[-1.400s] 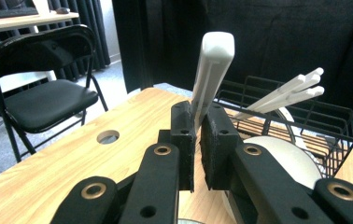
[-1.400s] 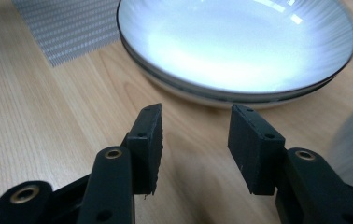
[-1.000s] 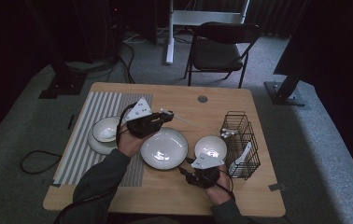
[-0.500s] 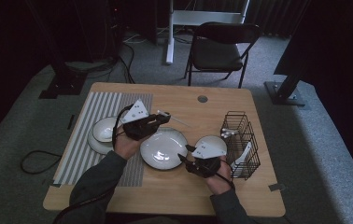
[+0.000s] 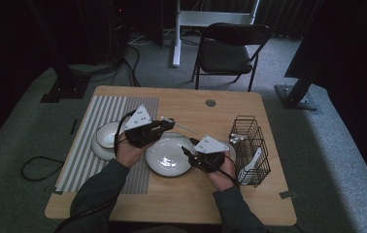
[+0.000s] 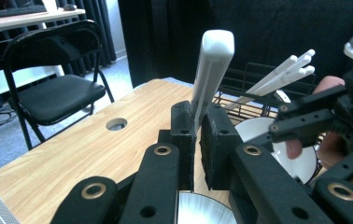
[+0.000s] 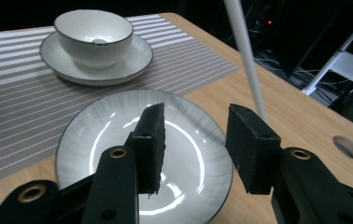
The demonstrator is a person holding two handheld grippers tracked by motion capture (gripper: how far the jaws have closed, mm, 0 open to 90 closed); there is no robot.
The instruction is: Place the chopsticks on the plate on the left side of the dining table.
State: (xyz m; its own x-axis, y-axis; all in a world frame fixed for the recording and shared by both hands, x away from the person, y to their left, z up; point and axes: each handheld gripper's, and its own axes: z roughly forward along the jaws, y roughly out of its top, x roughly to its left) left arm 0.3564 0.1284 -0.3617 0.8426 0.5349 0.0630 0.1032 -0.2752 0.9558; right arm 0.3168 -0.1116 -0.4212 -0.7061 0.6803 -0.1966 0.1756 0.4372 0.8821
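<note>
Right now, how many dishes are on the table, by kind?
Bowls: 1, the bowl
Plates: 3, the plate under the bowl, the middle plate, the right-hand plate
Total: 4

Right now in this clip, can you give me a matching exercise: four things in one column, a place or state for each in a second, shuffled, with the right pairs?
Things:
1. bowl
2. white utensil
3. right hand-held gripper
4. wire basket

Places or states:
A. clamped in the left hand-held gripper
B. open, above the large plate
C. near the table's right edge, holding white utensils
D. resting on a saucer on the striped mat

Pairs: 1-D, 2-A, 3-B, 4-C
</note>
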